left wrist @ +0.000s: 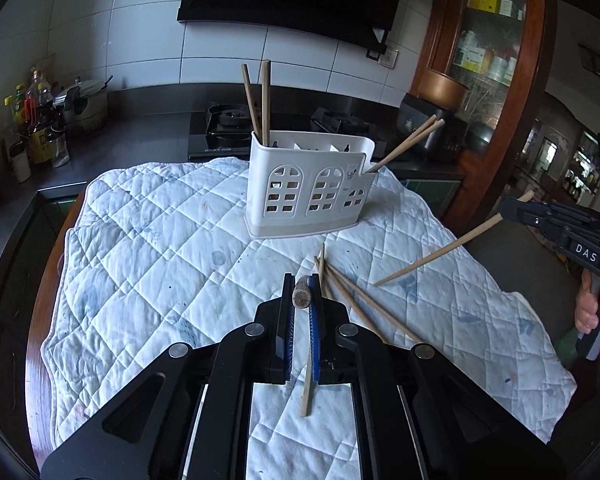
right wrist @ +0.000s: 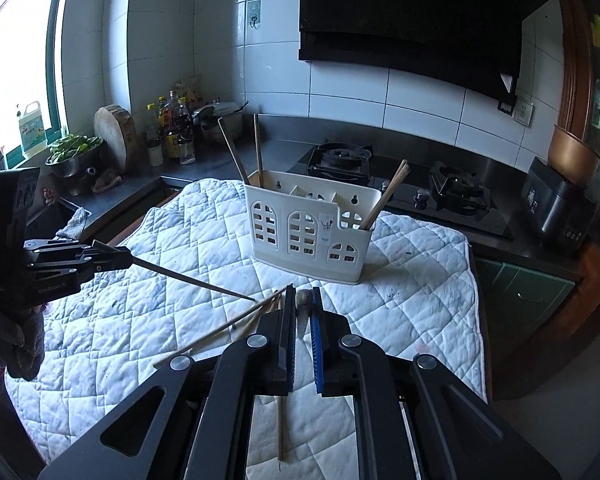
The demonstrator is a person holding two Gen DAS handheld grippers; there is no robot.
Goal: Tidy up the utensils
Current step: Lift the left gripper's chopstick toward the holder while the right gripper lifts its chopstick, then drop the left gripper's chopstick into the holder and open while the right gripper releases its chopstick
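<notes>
A white utensil holder stands on the quilted cloth, with two chopsticks upright at its left end and two leaning out at its right end. Several loose chopsticks lie on the cloth. My left gripper is shut on one chopstick, which hangs tip down; in the right wrist view it shows at the left. My right gripper is shut on another chopstick; in the left wrist view it shows at the right, chopstick angled down to the cloth.
The white quilted cloth covers a table with a wooden edge. Behind it is a dark counter with a gas stove, bottles, a pot and a black appliance. A wooden cabinet stands at the right.
</notes>
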